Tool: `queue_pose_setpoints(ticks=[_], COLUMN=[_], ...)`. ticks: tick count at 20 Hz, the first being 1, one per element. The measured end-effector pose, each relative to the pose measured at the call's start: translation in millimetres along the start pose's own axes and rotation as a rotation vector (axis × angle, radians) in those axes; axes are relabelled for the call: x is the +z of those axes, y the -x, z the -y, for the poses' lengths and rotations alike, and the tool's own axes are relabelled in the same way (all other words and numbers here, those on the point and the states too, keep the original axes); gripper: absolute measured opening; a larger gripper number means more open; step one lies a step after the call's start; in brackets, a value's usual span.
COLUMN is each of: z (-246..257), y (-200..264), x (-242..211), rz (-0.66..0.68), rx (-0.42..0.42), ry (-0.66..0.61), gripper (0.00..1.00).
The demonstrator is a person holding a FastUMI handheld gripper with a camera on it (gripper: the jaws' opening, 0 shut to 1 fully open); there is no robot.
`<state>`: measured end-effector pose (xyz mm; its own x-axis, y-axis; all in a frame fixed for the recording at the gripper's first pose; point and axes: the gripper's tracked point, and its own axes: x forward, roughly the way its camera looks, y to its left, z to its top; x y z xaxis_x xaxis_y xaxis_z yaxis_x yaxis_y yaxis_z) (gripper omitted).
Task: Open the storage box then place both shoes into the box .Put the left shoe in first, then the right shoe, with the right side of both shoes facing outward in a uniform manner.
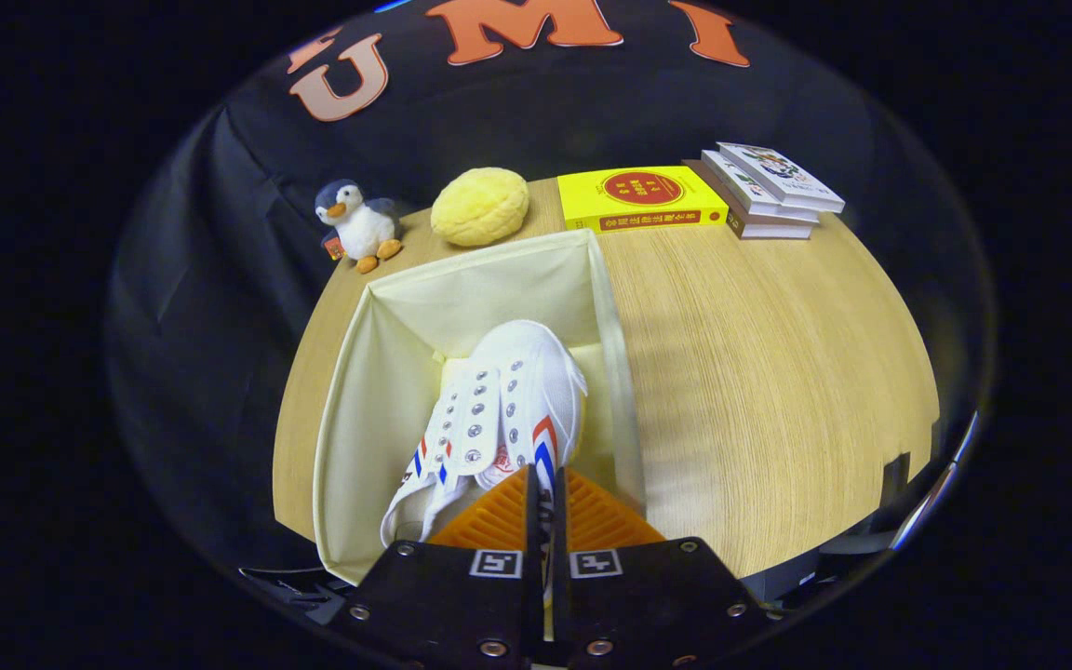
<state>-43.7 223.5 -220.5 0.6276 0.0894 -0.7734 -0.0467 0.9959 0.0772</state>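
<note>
The gripper has its two fingers drawn nearly together, pinching a thin edge of a white shoe near its heel opening. The shoe hangs toe-forward inside the open storage box, a cream fabric box standing on the wooden desk. Rows of metal eyelets run along the shoe's upper, and red and blue stripes mark both sides. Its heel end is hidden behind the fingers, and whether its sole touches the box floor cannot be made out. The near wall of the box is cut off by the gripper body. Beyond the box, along the desk's far edge, sit a penguin plush, a yellow round plush, a yellow book and a stack of books.
</note>
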Motion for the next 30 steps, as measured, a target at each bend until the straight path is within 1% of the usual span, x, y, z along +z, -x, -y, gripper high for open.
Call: queue_pose_setpoints(ticks=[2, 5, 6, 7, 8, 13, 19, 26, 30], z=[-13, -17, -15, -12, -11, 4, 45, 100, 130], y=[15, 39, 46, 53, 61, 105, 157, 198, 210], x=[13, 38, 46, 54, 62, 105, 149, 182, 192], rz=[0.04, 0.122, 0.151, 0.181, 0.208, 0.354, 0.507, 0.608, 0.642], rx=[0.042, 0.067, 0.064, 0.059, 0.056, 0.044, -0.007, -0.044, -0.061], ry=[0.024, 0.049, 0.061, 0.073, 0.084, 0.103, 0.117, 0.107, 0.108], gripper=[0.39, 0.83, 0.87, 0.95, 0.98, 0.99, 0.99, 0.99, 0.99])
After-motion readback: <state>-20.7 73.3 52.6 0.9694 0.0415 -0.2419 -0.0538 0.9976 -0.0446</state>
